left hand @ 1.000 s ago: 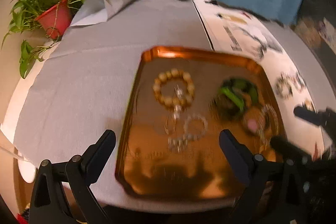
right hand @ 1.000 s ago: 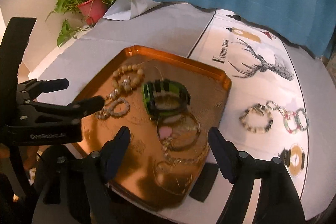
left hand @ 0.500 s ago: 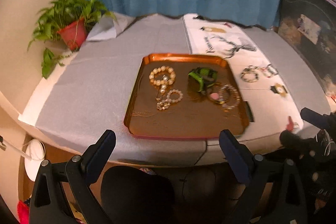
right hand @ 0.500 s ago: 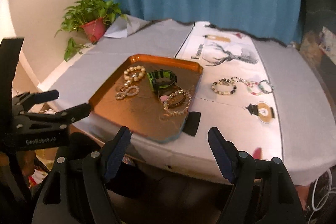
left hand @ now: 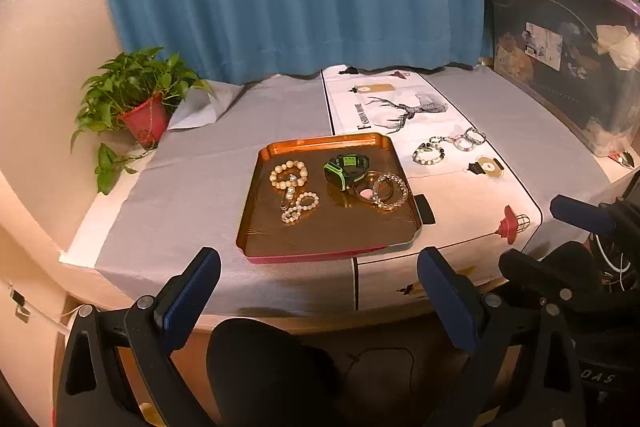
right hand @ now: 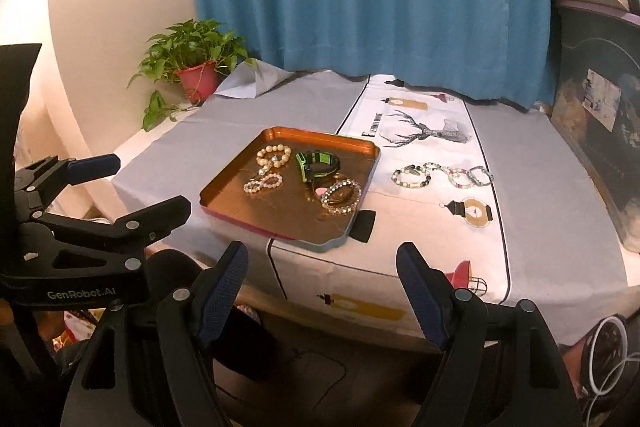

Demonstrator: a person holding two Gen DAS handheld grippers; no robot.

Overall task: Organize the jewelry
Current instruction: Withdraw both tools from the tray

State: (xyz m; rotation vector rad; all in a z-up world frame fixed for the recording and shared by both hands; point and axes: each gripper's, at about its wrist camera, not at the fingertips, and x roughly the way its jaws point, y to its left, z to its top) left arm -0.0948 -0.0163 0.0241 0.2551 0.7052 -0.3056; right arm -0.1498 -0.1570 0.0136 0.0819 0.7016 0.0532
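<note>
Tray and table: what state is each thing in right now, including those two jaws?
Tray: on table, holding jewelry.
Green watch: in tray.
Bead bracelets: on printed cloth, outside tray.
Left gripper: jaws open, empty.
Right gripper: jaws open, empty.
Potted plant: upright.

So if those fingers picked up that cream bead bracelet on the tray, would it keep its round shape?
Probably not: the cream bead bracelet looks strung, so it would likely sag into a loop. Its round beads might slip, and the shiny copper tray could let it slide.
</note>
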